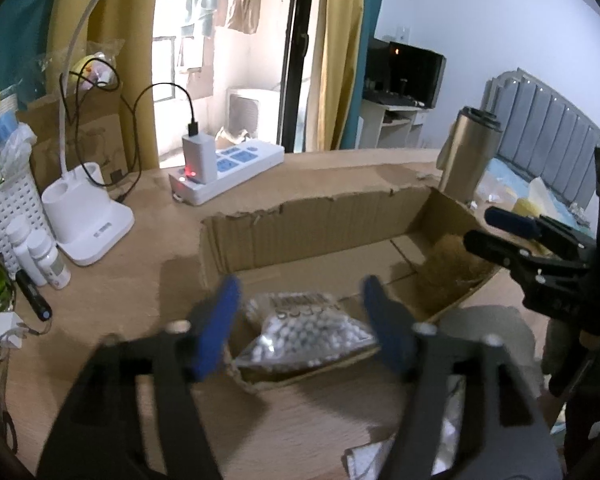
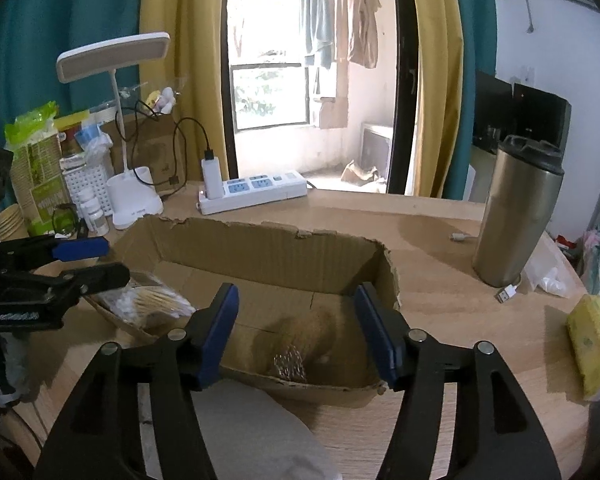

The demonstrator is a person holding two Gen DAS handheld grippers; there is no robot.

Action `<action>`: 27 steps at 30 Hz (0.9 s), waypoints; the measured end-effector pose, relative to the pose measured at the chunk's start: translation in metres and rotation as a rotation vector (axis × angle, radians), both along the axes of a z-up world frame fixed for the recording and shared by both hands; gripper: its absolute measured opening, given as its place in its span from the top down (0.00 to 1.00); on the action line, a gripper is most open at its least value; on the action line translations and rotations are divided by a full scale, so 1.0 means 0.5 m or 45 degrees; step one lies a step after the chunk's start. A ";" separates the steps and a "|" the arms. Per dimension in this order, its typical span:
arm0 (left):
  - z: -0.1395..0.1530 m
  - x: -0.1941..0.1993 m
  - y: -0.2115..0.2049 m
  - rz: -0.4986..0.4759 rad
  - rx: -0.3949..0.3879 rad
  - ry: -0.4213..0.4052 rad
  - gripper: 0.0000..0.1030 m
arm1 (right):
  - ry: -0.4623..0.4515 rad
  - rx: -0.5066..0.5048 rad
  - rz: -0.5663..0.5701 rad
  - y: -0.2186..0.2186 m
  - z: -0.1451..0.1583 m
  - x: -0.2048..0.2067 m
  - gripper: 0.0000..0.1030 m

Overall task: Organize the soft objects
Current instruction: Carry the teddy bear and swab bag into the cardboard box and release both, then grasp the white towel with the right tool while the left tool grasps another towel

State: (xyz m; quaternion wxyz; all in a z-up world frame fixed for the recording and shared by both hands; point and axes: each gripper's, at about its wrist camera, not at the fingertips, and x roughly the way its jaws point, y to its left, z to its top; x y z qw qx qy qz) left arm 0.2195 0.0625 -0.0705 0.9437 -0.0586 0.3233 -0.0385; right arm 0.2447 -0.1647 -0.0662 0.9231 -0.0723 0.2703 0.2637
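Two blurred packets (image 1: 308, 332) half-hidden in box (image 1: 320, 216).

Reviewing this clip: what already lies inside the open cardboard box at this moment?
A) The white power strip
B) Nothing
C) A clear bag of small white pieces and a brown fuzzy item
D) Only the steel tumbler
C: the cardboard box holds the clear bag of white pieces at one end and the brown fuzzy item at the other, while the steel tumbler and power strip stand outside on the table.
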 end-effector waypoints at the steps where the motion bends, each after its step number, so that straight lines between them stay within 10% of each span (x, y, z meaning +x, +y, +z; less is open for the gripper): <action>1: 0.002 -0.003 0.001 -0.003 -0.014 -0.007 0.26 | -0.001 -0.002 -0.002 -0.001 0.002 0.000 0.37; 27: 0.096 -0.142 0.008 0.030 -0.056 -0.164 0.25 | -0.143 0.065 -0.047 -0.084 0.107 -0.125 0.35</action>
